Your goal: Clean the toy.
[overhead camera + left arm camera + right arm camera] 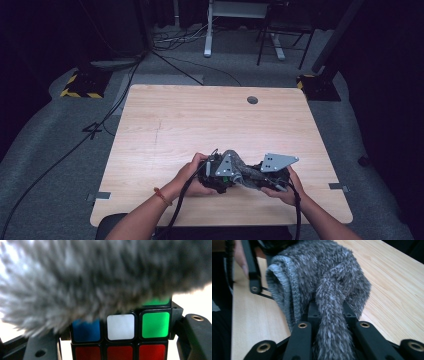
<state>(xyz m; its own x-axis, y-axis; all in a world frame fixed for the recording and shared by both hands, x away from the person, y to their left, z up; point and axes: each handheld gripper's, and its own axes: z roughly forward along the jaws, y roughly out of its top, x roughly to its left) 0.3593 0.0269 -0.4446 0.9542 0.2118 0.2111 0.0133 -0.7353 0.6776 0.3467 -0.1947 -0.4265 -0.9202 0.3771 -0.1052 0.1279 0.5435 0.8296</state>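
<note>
Gripping the puzzle cube (121, 336) in my left claw (216, 176), I pinch the fuzzy grey sock (322, 287) with my right claw (332, 340) over the desk (200, 120).

sock (322, 277): grey, fuzzy, ribbed cuff turned open, bunched; one fold pinched between my right jaws, the rest draped over the cube; near edge of table, centre | puzzle cube (121, 337): black frame, blue, white, green, red tiles; clamped in my left jaws, top half under sock
</note>
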